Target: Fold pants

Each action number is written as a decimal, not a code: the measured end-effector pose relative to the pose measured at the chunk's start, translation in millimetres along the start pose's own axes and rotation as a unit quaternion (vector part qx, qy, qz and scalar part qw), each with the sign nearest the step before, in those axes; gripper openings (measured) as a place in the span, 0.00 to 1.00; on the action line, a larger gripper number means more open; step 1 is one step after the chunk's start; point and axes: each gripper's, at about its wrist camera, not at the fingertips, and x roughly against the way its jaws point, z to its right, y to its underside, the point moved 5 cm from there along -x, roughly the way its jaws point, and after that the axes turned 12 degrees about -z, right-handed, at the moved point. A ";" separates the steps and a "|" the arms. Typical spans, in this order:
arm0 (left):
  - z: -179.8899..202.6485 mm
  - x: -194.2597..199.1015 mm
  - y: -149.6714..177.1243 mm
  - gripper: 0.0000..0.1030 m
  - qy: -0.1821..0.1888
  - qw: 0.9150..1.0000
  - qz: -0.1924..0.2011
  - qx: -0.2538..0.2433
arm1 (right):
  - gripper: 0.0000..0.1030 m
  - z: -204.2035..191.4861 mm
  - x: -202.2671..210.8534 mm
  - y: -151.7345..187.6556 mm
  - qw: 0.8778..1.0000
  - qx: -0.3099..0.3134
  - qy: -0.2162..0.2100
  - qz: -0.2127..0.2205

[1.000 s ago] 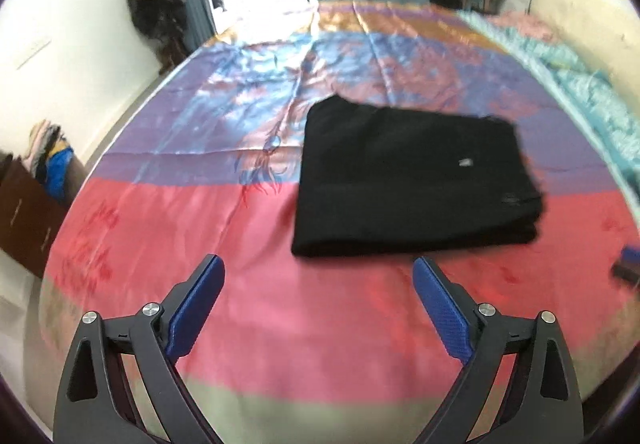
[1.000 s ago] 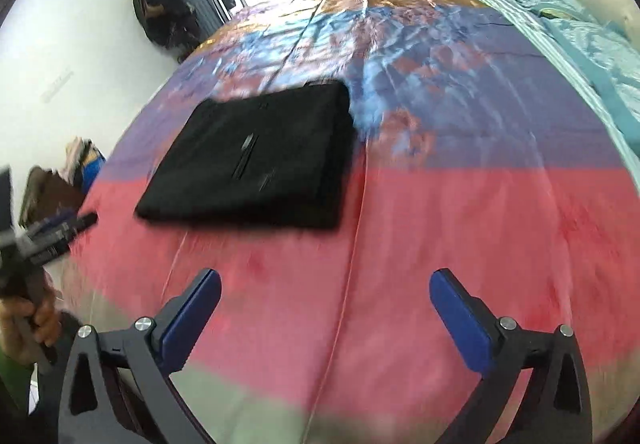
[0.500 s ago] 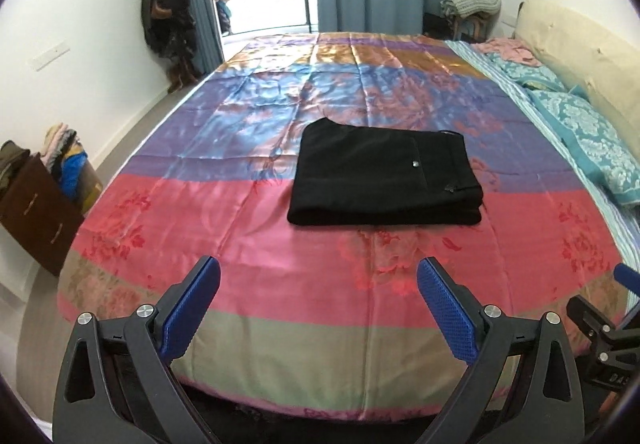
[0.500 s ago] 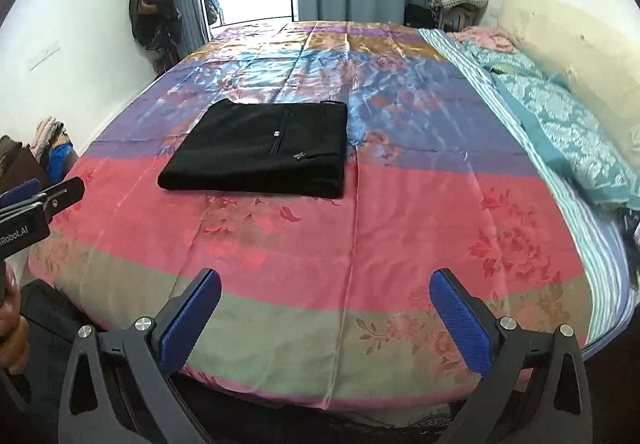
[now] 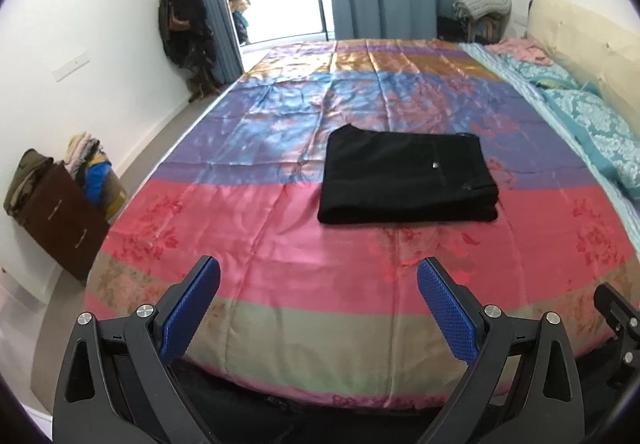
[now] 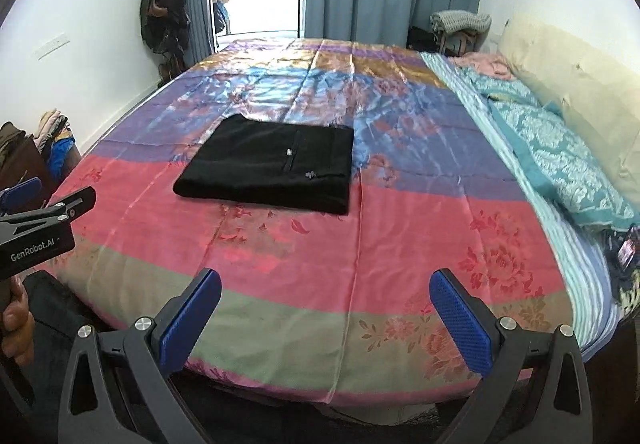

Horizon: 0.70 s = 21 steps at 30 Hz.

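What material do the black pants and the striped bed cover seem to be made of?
The black pants look like matte woven cloth: they give no shine and hold thick, soft folds. The bed cover looks like satin or silk-like fabric: it is glossy, with bright highlights and sharp creases. Neither is certain.

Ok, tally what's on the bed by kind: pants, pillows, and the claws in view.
Folded black pants: 1
Teal patterned pillows: 1 that I can tell
Claws, left claw and right claw, both open and empty: 2
Total: 4
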 end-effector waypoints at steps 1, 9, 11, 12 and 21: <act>-1.2 4.2 1.3 0.97 -0.001 1.000 -0.003 0.003 | 1.00 -0.7 6.8 -0.5 1.000 0.003 0.005 0.004; -0.4 39.9 14.2 0.97 -0.006 0.999 -0.037 0.019 | 1.00 -7.6 49.5 -0.1 1.000 0.005 0.006 0.010; 0.9 41.3 17.8 0.97 0.010 0.998 -0.050 0.022 | 1.00 -11.1 52.1 1.5 1.000 0.004 -0.001 0.006; 1.7 41.7 19.5 0.97 0.021 0.998 -0.054 0.024 | 1.00 -12.2 52.5 2.4 1.000 0.002 -0.004 0.005; 9.3 56.3 21.7 0.98 -0.017 0.999 -0.029 -0.022 | 1.00 -13.7 58.1 6.0 1.000 -0.010 -0.010 0.009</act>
